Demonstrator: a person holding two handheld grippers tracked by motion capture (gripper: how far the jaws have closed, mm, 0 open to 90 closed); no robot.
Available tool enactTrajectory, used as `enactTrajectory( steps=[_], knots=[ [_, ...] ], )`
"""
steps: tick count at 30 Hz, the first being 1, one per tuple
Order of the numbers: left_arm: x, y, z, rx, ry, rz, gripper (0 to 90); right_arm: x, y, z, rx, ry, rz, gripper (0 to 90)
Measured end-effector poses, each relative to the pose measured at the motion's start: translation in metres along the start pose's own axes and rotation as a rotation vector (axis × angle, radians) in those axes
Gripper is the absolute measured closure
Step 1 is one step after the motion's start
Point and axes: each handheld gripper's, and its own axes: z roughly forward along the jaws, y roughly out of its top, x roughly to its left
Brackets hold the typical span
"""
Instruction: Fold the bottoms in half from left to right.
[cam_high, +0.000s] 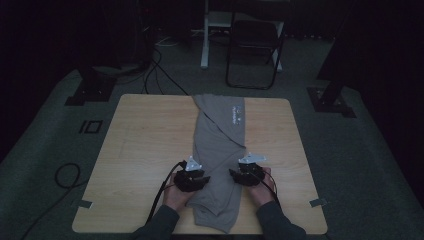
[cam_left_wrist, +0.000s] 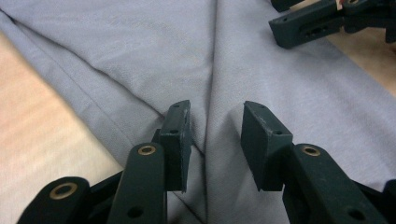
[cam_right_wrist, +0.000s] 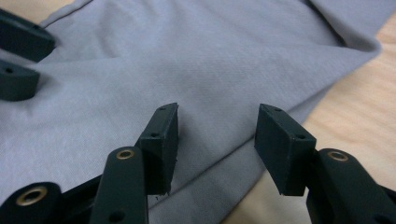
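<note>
Shirt (cam_high: 220, 145) lies folded into a long grey strip down the middle of the surface (cam_high: 145, 145), collar end far, hem end hanging at your edge. Left gripper (cam_high: 192, 176) sits at the strip's left edge, right gripper (cam_high: 248, 172) at its right edge, both near the hem. Both sets of jaws are apart, holding nothing.

Looks like you're about to pinch for the next fold. Left jaws straddle a crease (cam_left_wrist: 210, 116); drop lower so you catch all layers, not just the top one. Right jaws straddle the folded edge (cam_right_wrist: 261, 135); same there. Close both at matching height along the strip, lift evenly.

No containers on the surface.
</note>
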Motion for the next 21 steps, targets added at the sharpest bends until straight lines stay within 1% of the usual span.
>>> enactTrajectory(
  steps=[5, 9, 11, 12, 13, 14, 15, 16, 19, 20, 21],
  knots=[
    [0.007, 0.015, 0.015, 0.000, 0.014, 0.000, 63.0, -0.018, 0.008, 0.009, -0.007, -0.032, 0.034, 50.8],
    [0.014, 0.026, 0.023, 0.004, 0.012, -0.021, 62.9, -0.027, 0.017, 0.016, 0.007, -0.055, 0.053, 51.1],
    [0.016, 0.029, 0.023, 0.017, 0.019, -0.023, 61.1, -0.029, 0.020, 0.016, 0.022, -0.071, 0.060, 52.6],
    [0.016, 0.029, 0.020, 0.017, 0.030, -0.026, 60.8, -0.027, 0.020, 0.014, 0.023, -0.097, 0.056, 53.2],
    [0.016, 0.028, 0.013, -0.003, 0.023, -0.033, 60.8, -0.025, 0.020, 0.011, 0.013, -0.108, 0.052, 53.2],
    [0.016, 0.028, 0.008, -0.020, 0.013, -0.044, 60.8, -0.019, 0.019, 0.004, -0.014, -0.093, 0.050, 53.3],
    [0.015, 0.026, 0.000, -0.039, 0.010, -0.050, 60.7, -0.016, 0.017, -0.001, -0.028, -0.083, 0.041, 53.3],
    [0.013, 0.024, -0.007, -0.051, 0.012, -0.045, 60.5, -0.010, 0.015, -0.008, -0.040, -0.066, 0.032, 53.3],
    [0.008, 0.014, -0.030, -0.080, 0.010, -0.032, 60.1, 0.012, 0.006, -0.028, -0.068, 0.013, -0.011, 53.7],
    [0.005, 0.009, -0.036, -0.087, 0.013, -0.025, 60.0, 0.020, 0.002, -0.035, -0.078, 0.038, -0.022, 54.0],
    [0.002, 0.003, -0.042, -0.087, 0.012, -0.017, 59.7, 0.027, -0.003, -0.041, -0.086, 0.073, -0.025, 54.2]
  ],
)
